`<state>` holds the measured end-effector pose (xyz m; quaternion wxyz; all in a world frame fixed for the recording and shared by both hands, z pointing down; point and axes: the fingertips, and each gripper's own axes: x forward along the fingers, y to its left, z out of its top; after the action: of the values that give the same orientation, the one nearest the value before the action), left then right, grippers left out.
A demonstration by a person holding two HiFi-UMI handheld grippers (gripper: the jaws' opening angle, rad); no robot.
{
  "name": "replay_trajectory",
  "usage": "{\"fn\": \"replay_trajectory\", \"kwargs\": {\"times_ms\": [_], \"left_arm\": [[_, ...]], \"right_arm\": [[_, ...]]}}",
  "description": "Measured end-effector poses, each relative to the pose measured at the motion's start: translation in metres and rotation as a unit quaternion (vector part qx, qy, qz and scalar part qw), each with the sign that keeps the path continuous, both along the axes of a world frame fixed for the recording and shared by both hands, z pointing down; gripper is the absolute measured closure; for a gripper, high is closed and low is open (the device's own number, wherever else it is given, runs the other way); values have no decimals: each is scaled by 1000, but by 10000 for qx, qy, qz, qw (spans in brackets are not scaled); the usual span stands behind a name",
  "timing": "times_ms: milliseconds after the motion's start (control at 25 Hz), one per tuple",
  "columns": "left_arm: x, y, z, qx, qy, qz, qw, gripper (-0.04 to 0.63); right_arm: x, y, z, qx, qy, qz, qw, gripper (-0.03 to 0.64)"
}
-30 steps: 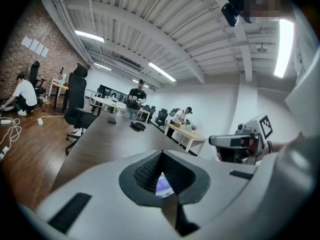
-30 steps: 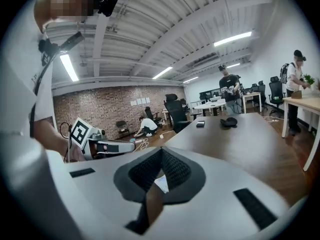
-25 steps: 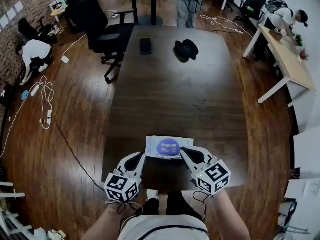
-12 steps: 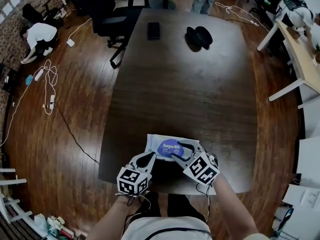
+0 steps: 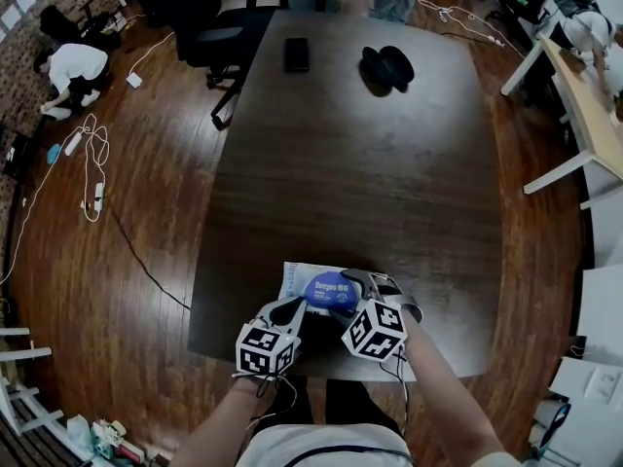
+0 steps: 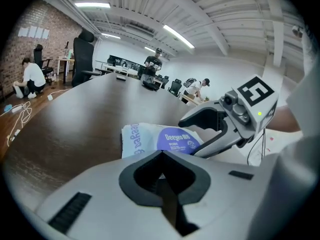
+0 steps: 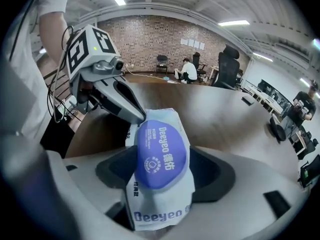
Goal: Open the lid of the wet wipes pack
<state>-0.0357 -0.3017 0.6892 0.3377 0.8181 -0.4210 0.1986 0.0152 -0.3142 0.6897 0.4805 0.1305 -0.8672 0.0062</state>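
The wet wipes pack [image 5: 304, 282] is white with a blue oval lid [image 5: 331, 288]. It lies flat on the dark table [image 5: 370, 183] close to the front edge. My right gripper [image 5: 344, 296] points steeply down over the lid. Its jaws are opening wide, and the pack [image 7: 161, 174] sits between them with a gap on each side. The blue lid [image 7: 161, 154] is flat and closed. My left gripper [image 5: 290, 309] is shut with nothing in it. In the right gripper view the left gripper's tip [image 7: 136, 116] rests at the pack's end. The left gripper view shows the right gripper [image 6: 200, 136] straddling the lid [image 6: 176, 140].
A black phone [image 5: 297, 54] and a black rounded object [image 5: 386, 67] lie at the table's far end. A black office chair [image 5: 190, 17] stands at the far left corner. Cables [image 5: 91, 178] trail on the wooden floor at the left, near a crouching person [image 5: 73, 69].
Both grippers have come down onto the pack. The right gripper rolled over and its jaws went from shut to wide open around the lid. The pack stayed in place.
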Motion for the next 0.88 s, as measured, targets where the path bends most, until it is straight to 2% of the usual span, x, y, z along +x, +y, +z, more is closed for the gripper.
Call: {"fn": "replay_trajectory", "kwargs": {"times_ms": [160, 280, 520, 720, 880], "left_arm": [[3, -2, 3, -23, -11, 49, 10000, 594], [3, -1, 4, -97, -35, 69, 9999, 594], [4, 2, 7, -218, -78, 111, 9997, 594], [4, -1, 6, -172, -60, 88, 9998, 594], [3, -2, 7, -181, -104, 63, 9998, 594]], "right_arm": [[-2, -2, 8, -53, 117, -95, 9999, 304], [-2, -1, 12, -264, 53, -61, 9996, 304], [0, -3, 11, -1297, -459, 160, 9904, 305], [2, -7, 12, -1861, -662, 259, 9799, 305], [1, -9, 8, -2460, -1059, 455, 9624, 305]]}}
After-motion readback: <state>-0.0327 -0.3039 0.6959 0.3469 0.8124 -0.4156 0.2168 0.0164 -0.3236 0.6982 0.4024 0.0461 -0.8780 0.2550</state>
